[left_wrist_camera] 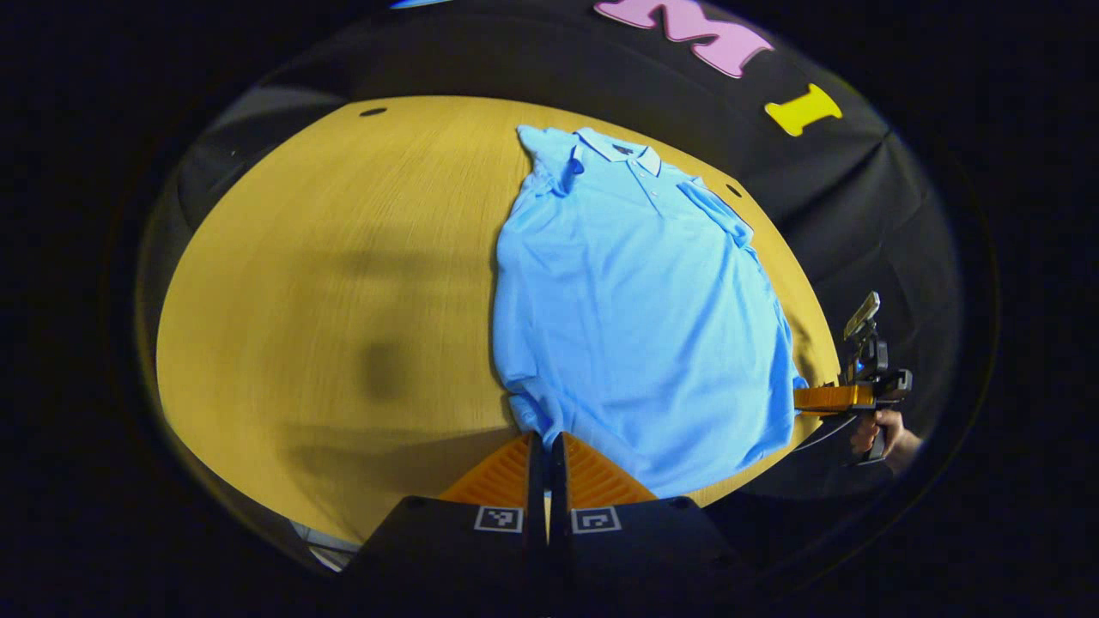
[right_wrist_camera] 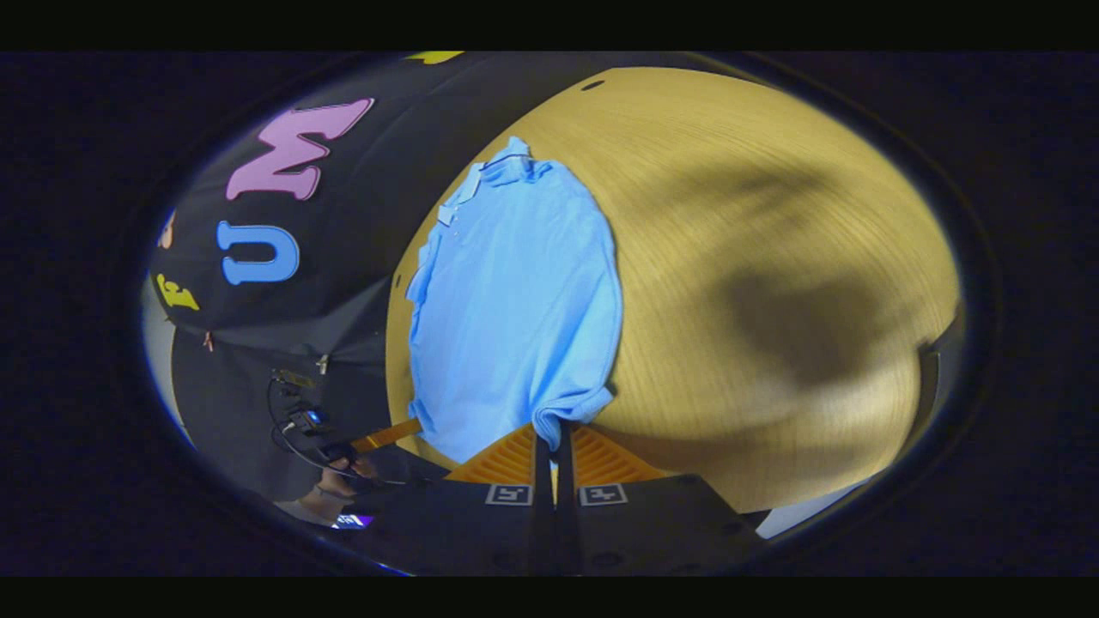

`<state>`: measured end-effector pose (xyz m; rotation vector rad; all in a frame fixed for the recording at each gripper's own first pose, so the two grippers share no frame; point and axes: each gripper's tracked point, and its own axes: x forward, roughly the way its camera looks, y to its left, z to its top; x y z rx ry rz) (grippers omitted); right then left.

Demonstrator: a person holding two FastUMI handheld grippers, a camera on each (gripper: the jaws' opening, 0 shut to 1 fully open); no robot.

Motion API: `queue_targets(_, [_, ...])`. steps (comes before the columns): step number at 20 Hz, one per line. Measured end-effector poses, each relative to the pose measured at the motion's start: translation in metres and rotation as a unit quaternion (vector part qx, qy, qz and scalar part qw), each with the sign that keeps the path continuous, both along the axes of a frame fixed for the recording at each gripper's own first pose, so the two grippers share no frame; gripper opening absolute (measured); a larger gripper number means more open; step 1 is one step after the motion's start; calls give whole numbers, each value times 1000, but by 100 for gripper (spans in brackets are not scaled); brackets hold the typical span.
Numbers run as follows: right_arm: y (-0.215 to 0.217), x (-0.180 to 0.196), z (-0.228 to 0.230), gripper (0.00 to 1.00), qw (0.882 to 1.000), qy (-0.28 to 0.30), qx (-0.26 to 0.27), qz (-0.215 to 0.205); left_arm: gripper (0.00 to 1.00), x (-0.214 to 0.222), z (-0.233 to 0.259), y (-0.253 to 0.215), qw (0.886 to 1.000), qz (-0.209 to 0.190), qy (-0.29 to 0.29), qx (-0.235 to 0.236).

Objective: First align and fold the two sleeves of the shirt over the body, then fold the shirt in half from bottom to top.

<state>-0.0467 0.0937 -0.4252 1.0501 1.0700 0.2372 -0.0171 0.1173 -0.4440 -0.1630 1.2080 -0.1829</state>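
Looks like you've got both sleeves tucked over the body already, so the sleeve part seems done; what's left is the bottom-to-top fold, and you look set up for it. Your left gripper (left_wrist_camera: 546,446) is pinched tight on the hem corner of the shirt (left_wrist_camera: 631,300); your right gripper (right_wrist_camera: 554,438) is clamped on the other hem corner. The shirt's light blue, a polo, lying mostly flat on the yellow wooden worktop (left_wrist_camera: 343,257), collar at the far end, a few soft wrinkles; hem bunched up a bit at both grips.
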Motion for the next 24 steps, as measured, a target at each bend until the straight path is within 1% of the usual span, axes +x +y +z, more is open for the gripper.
queue_targets(3, [6,13,15,5,999,-35,0,24,6,22,22,-13,999,-9,-29,-17])
queue_targets(4, [8,20,23,0,998,-51,0,30,6,31,28,-14,999,-8,-37,-17])
queue_targets(5, [9,26,31,5,997,-67,-2,36,6,40,35,-15,999,-6,-45,-19])
queue_targets(7, [10,42,42,5,994,-99,-15,49,6,58,49,-20,998,-4,-63,-25])
queue_targets(8, [10,51,47,8,992,-110,-17,54,6,67,54,-22,997,-6,-71,-25])
queue_targets(9, [11,58,53,5,991,-121,-19,58,6,74,59,-23,997,-9,-78,-23])
queue_targets(11, [11,73,62,5,988,-138,-21,64,6,86,65,-27,996,-15,-84,-20])
queue_targets(12, [11,80,67,0,987,-147,-18,65,6,92,70,-30,996,-19,-88,-20])
queue_targets(13, [10,87,72,5,986,-155,-16,64,6,98,73,-33,995,-23,-94,-19])
queue_targets(14, [8,94,77,0,985,-162,-14,62,6,105,78,-34,995,-26,-100,-17])
queue_targets(15, [7,100,82,5,983,-173,-12,58,6,112,82,-36,994,-26,-106,-17])
queue_targets(16, [5,108,91,8,982,-183,-9,53,6,119,87,-40,993,-27,-111,-20])
queue_targets(17, [2,115,100,5,979,-196,-8,50,6,128,92,-43,992,-27,-119,-20])
queue_targets(20, [-5,138,119,5,973,-226,-18,46,6,160,111,-44,989,-34,-144,-13])
queue_targets(23, [-15,171,141,5,962,-265,-41,41,6,200,129,-44,985,-39,-169,-3])
queue_targets(24, [-18,183,152,0,957,-281,-50,42,6,217,135,-44,983,-42,-178,0])
